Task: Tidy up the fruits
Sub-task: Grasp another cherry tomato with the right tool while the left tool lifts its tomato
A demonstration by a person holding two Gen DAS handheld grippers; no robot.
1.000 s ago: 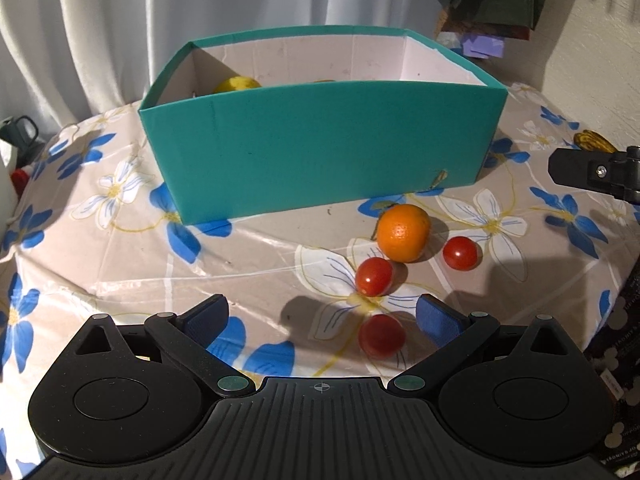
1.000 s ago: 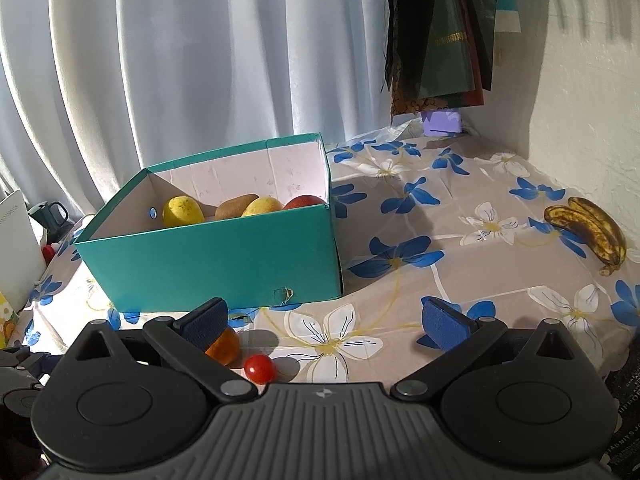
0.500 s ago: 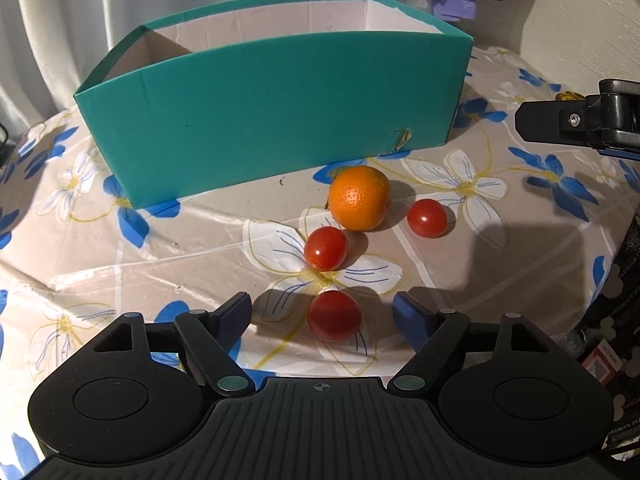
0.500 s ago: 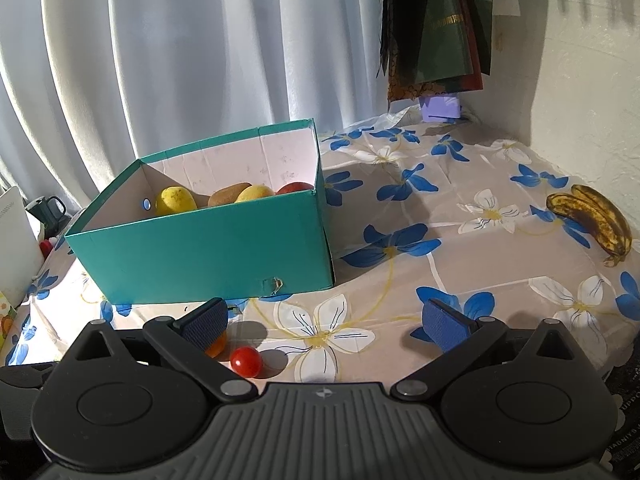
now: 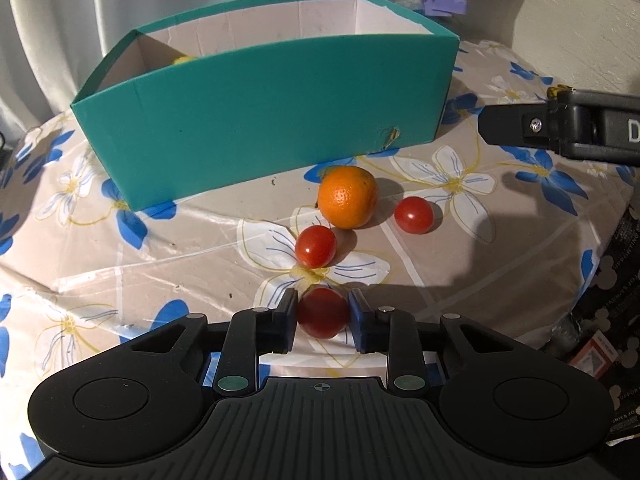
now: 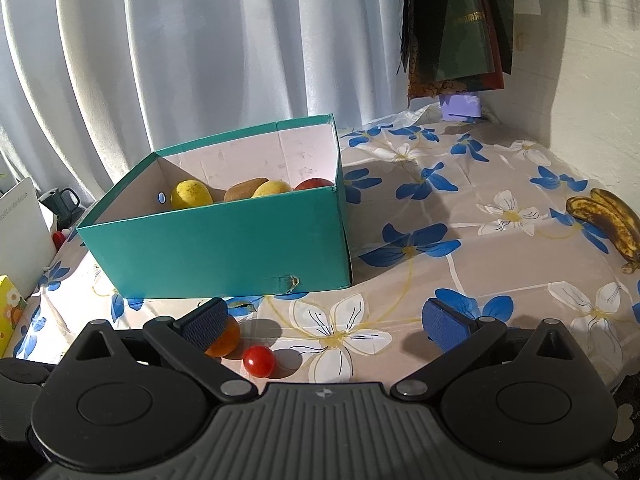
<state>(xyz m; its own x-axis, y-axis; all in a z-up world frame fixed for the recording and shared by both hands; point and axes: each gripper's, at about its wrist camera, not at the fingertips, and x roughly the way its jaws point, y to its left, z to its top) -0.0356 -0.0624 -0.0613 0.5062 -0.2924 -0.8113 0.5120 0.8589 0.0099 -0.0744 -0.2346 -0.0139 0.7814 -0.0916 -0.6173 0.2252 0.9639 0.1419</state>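
Observation:
A teal box (image 5: pixel 264 120) stands on the flowered tablecloth. In front of it lie an orange (image 5: pixel 348 196) and two loose cherry tomatoes (image 5: pixel 316 246) (image 5: pixel 414 215). My left gripper (image 5: pixel 323 314) is shut on a third tomato (image 5: pixel 322 313), both pads pressing its sides on the cloth. In the right wrist view the box (image 6: pixel 224 248) holds yellow fruits (image 6: pixel 191 195), a brown kiwi (image 6: pixel 245 188) and a red fruit (image 6: pixel 314 183). My right gripper (image 6: pixel 324 322) stands open above the cloth, with the orange (image 6: pixel 224 340) behind its left finger and a tomato (image 6: pixel 259 361) beside it.
A spotted brown banana (image 6: pixel 612 224) lies at the right side of the table. White curtains hang behind. A white device (image 6: pixel 20 232) and a yellow carton (image 6: pixel 8 312) sit at the left edge. The right gripper's finger (image 5: pixel 560 130) juts in at the left view's right.
My left gripper's jaws went from wide open to shut on the nearest tomato, after the gripper came closer to it. The right gripper stayed open and barely shifted.

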